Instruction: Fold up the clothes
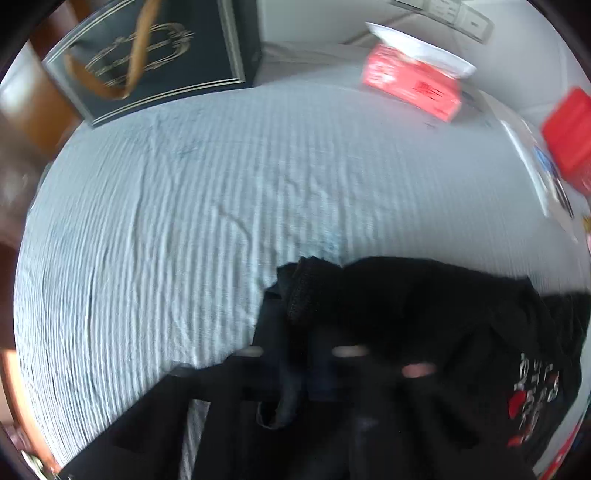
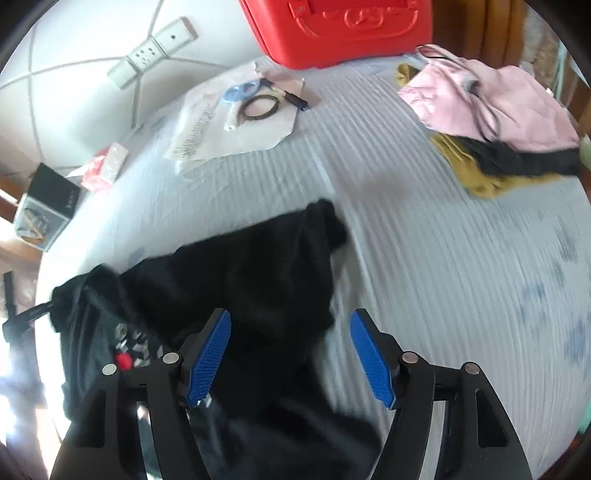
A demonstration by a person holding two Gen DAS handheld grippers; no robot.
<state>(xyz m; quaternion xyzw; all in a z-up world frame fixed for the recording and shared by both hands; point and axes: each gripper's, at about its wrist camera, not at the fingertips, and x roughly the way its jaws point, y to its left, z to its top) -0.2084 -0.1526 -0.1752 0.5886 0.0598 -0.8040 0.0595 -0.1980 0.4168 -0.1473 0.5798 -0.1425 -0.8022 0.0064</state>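
On the pale ribbed bedsheet [image 1: 184, 221], black printed shirt [image 2: 251, 266] lies crumpled. Right gripper [image 2: 290, 356] hovers over its edge, blue pads [image 2: 210, 354] spread wide, holding nothing. Left gripper buried under dark cloth: grip state unreadable. Pink garment [image 2: 491, 99] and red case [image 2: 332, 29] sit well apart.

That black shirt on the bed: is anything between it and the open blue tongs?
Nothing visible. The right tongs hang open directly over the black shirt, with only air between. The other clutter lies farther up the bed.
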